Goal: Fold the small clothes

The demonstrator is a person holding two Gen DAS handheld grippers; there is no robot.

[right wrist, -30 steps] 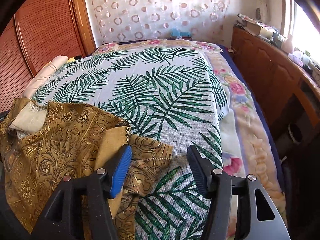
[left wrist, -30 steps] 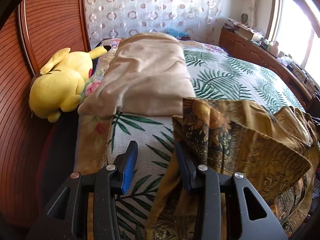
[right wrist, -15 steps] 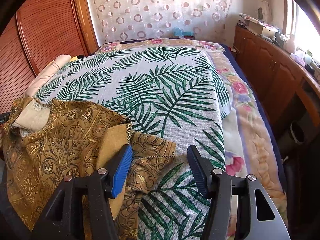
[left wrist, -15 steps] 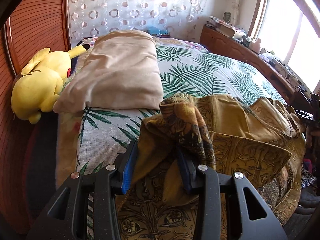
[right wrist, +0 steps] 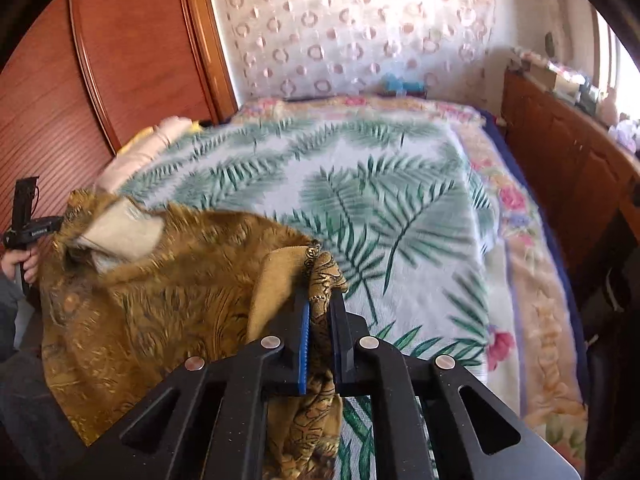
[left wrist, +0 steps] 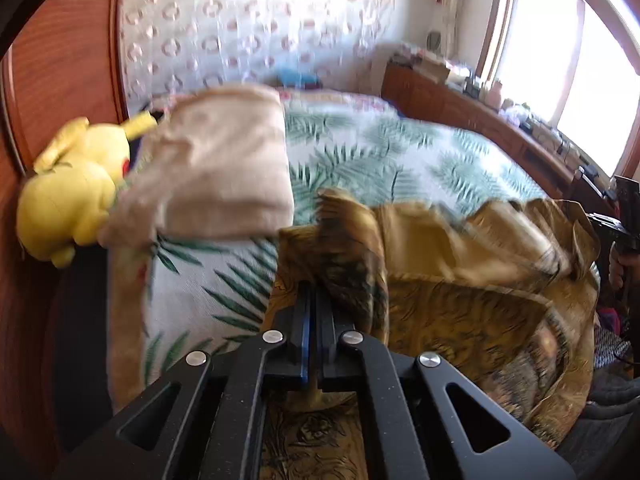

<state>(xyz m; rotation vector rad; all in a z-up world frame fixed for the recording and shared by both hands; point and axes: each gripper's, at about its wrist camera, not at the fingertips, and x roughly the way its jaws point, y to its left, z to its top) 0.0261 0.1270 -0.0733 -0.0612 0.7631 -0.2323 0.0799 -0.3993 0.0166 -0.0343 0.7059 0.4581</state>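
On the palm-leaf bedspread point(right wrist: 400, 184), a mustard patterned garment point(left wrist: 460, 300) is pinched at both ends.

Wood panelling, yellow plush point(left wrist: 72, 184) and beige pillow point(left wrist: 216, 168) sit left, cabinets right; left gripper point(left wrist: 314, 292) and right gripper point(right wrist: 318, 300) have just clamped onto the garment's corners. Motion blur smears its pattern.

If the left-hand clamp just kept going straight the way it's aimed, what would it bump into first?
Probably the bunched gold patterned garment that the left gripper is already clamped on. Beyond that fold lies the palm-leaf bedspread, though blur makes depth uncertain.
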